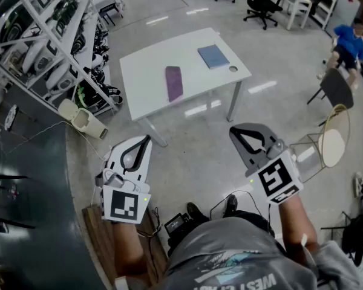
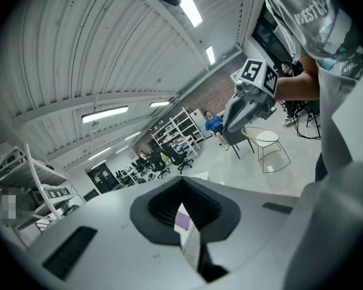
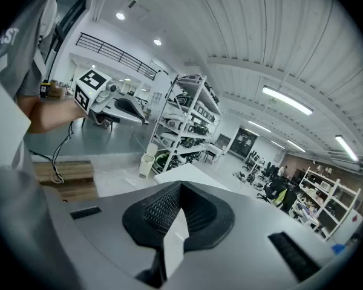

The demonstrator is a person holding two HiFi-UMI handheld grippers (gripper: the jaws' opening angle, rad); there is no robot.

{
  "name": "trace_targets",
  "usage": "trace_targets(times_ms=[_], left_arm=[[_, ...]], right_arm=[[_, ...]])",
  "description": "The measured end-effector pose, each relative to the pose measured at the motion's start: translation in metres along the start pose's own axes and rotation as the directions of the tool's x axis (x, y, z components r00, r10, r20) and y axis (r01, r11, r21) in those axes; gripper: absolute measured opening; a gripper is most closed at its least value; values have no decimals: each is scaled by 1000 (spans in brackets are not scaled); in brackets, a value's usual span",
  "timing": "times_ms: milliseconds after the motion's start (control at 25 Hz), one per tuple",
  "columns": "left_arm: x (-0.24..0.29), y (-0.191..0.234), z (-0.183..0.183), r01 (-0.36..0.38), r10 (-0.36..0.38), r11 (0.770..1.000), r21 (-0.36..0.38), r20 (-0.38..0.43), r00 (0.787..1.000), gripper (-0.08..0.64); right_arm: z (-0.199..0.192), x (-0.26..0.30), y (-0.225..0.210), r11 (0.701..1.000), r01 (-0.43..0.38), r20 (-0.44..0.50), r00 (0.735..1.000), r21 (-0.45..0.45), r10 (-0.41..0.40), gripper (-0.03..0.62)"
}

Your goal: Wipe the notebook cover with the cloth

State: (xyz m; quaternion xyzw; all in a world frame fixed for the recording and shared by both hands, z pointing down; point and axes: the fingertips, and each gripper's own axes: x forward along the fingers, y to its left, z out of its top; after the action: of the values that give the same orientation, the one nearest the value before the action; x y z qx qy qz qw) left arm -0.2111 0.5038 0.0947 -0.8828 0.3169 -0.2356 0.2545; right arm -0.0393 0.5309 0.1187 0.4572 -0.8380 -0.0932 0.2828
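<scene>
the left gripper (image 1: pixel 147 140) has its jaws closed together with nothing between them. the right gripper (image 1: pixel 233 132) is the same, jaws pressed together and empty. both are held up in front of the person's body, side by side over the bare floor (image 1: pixel 193 150), tips aimed toward the table (image 1: pixel 146 71) and well apart from it.

one white table stands ahead, and on it lie one notebook, one cloth and one small round thing (image 1: pixel 233 69). the notebook (image 1: pixel 213 56) is blue and lies flat near the table's far right corner. its long axis runs away from the person, slightly turned so the far end leans left. the cloth (image 1: pixel 173 83) is purple, folded into a long narrow strip, and sits near the middle of the table, to the left of the notebook and apart from it. its long axis also runs away from the person, almost parallel to the notebook's. the round thing lies just beside the notebook's near right corner.

one pale bin (image 1: pixel 80 117) is on the floor left of the table, at the foot of the shelves (image 1: pixel 42 35); what is in it cannot be made out. the shelves are packed with gear too small to name. at the right stands one wire chair (image 1: pixel 330 141), and farther off one person in blue (image 1: pixel 349 41) sits.
</scene>
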Motion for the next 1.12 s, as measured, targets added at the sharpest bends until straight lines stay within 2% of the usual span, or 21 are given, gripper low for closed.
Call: trace_targets(times_ms=[520, 760, 1120], left_arm=[[1, 16, -25, 26, -26, 1000, -3, 23, 999, 0], [2, 31, -41, 39, -39, 999, -5, 33, 999, 0], [18, 45, -50, 72, -71, 997, -17, 54, 996, 0]], right_arm=[[6, 22, 6, 999, 32, -23, 999, 13, -32, 29], [19, 39, 7, 997, 57, 2, 998, 47, -57, 32], [27, 64, -5, 997, 78, -25, 997, 27, -77, 32]])
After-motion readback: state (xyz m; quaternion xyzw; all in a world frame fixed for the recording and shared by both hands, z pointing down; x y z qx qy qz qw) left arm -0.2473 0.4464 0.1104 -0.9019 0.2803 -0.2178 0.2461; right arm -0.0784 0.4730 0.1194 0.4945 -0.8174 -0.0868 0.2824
